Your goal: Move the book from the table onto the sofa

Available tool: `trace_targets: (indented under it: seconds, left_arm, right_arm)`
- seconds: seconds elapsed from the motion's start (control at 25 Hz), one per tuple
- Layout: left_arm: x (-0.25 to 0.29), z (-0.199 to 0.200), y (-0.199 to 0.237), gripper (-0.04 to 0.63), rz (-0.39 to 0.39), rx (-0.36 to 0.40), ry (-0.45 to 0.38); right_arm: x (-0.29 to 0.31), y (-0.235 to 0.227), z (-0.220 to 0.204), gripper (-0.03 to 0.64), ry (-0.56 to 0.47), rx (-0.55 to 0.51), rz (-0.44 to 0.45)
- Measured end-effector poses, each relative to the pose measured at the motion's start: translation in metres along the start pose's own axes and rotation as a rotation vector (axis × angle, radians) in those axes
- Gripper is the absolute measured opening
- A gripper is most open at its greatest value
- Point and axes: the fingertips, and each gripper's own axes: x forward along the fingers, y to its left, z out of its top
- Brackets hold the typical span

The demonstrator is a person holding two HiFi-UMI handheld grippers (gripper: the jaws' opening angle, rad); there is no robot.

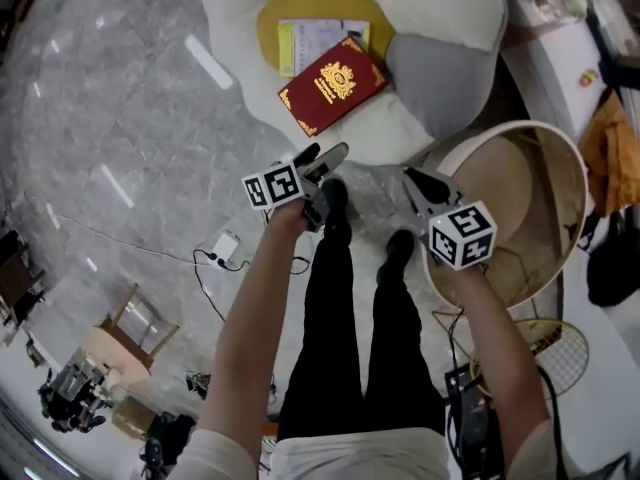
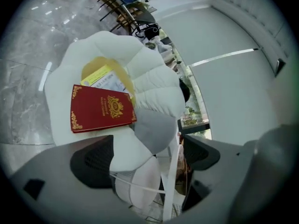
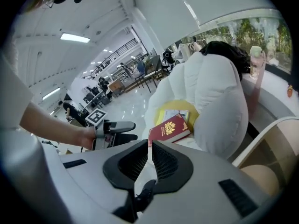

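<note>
The red book (image 1: 333, 83) with gold ornament lies flat on the white petal-shaped sofa (image 1: 440, 8), partly over a yellow-and-white booklet (image 1: 320, 43). My left gripper (image 1: 330, 156) hovers in front of the sofa, apart from the book, its jaws open with nothing between them. In the left gripper view the book (image 2: 100, 108) shows beyond the open left gripper (image 2: 147, 160). My right gripper (image 1: 415, 178) hangs to the right of it, shut and empty. In the right gripper view the shut right gripper (image 3: 150, 146) points toward the book (image 3: 170, 127), with the left gripper (image 3: 119, 129) at left.
A grey cushion (image 1: 440, 73) rests on the sofa to the right of the book. A round wooden table with a white rim (image 1: 520, 208) stands right of my legs. A racket (image 1: 555, 353) lies under it. A power strip and cable (image 1: 225, 248) lie on the marble floor.
</note>
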Motion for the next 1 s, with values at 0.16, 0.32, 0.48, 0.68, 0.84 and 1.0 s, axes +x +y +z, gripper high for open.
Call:
trace_targets:
  seconds: [0.16, 0.32, 0.48, 0.68, 0.84, 1.0]
  left_arm:
    - [-0.028, -0.009, -0.06, 0.342, -0.004, 0.103, -0.047]
    - [-0.066, -0.01, -0.143, 0.24, -0.019, 0.24, -0.095]
    - [-0.11, -0.019, -0.229, 0.159, -0.039, 0.311, -0.169]
    - [-0.173, -0.047, -0.315, 0.066, -0.016, 0.384, -0.267]
    - [-0.215, -0.08, -0.357, 0.009, -0.018, 0.424, -0.304]
    - [-0.257, -0.109, -0.394, 0.002, -0.027, 0.421, -0.322]
  right_arm:
    - [-0.054, 0.015, 0.011, 0.045, 0.004, 0.013, 0.023]
    - [-0.112, 0.042, 0.032, 0.044, -0.007, 0.012, 0.056]
    - [-0.176, 0.069, 0.063, 0.044, -0.065, -0.001, 0.04]
    - [-0.255, 0.106, 0.089, 0.044, -0.139, -0.03, 0.036]
    - [-0.305, 0.127, 0.093, 0.045, -0.16, -0.095, 0.042]
    - [-0.339, 0.136, 0.092, 0.046, -0.17, -0.117, 0.051]
